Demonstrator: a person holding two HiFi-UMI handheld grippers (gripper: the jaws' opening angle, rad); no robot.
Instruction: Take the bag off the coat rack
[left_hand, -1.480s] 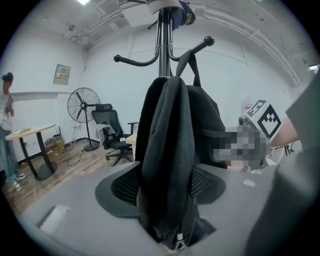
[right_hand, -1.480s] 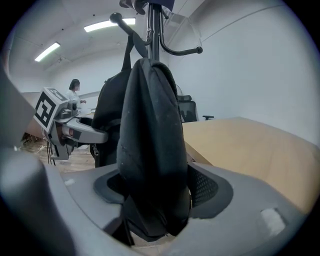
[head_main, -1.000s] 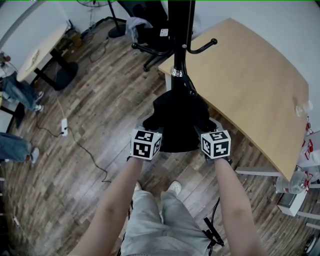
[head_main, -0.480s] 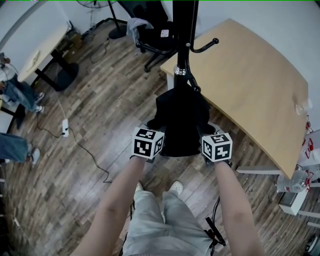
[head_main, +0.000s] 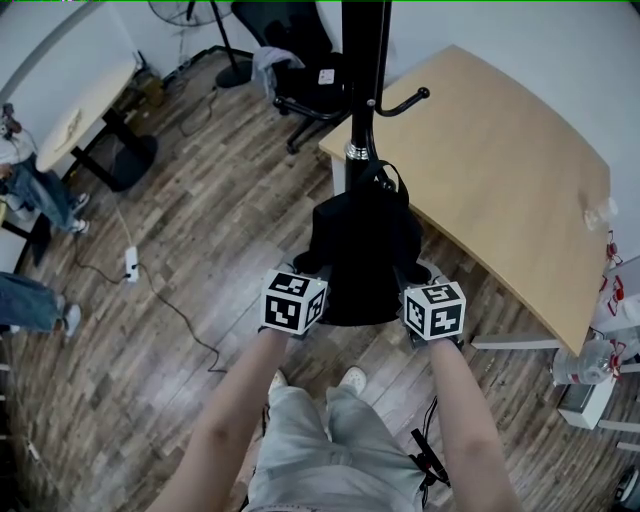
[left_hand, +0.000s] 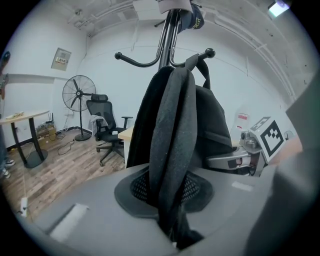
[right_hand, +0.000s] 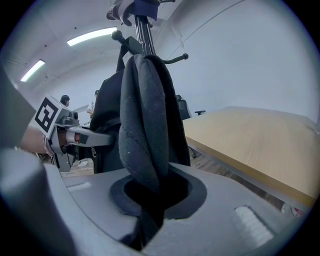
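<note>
Left claw (left_hand: 172, 207): closed down on the bag's left strap (left_hand: 170, 130), which fills the gap between the jaws; they have only just been closing.
Right claw (right_hand: 150, 200): likewise just closed, pinching the right strap (right_hand: 145, 115).
Bag (head_main: 362, 255): a black backpack hanging close against the coat rack (head_main: 360, 60) by its top loop (head_main: 388, 178), just far of both claws (not yet off).
Risk, snag: we judge the loop could catch on its peg if we pull toward us before lifting clear.
Risk, tipping: a snagged pull could rock the rack toward us.
Risk, slip: the padded straps may slide through the jaws once they bear the bag's full weight.
In the way: an upper hook (head_main: 405, 100) juts out above the bag, and the counter (head_main: 500, 170) edge stands just right of it.
Around: an office chair (head_main: 305, 75) far behind the rack, a power strip (head_main: 130, 262) on the wooden floor (head_main: 220, 220) at left, our shoes (head_main: 349, 376) near.
</note>
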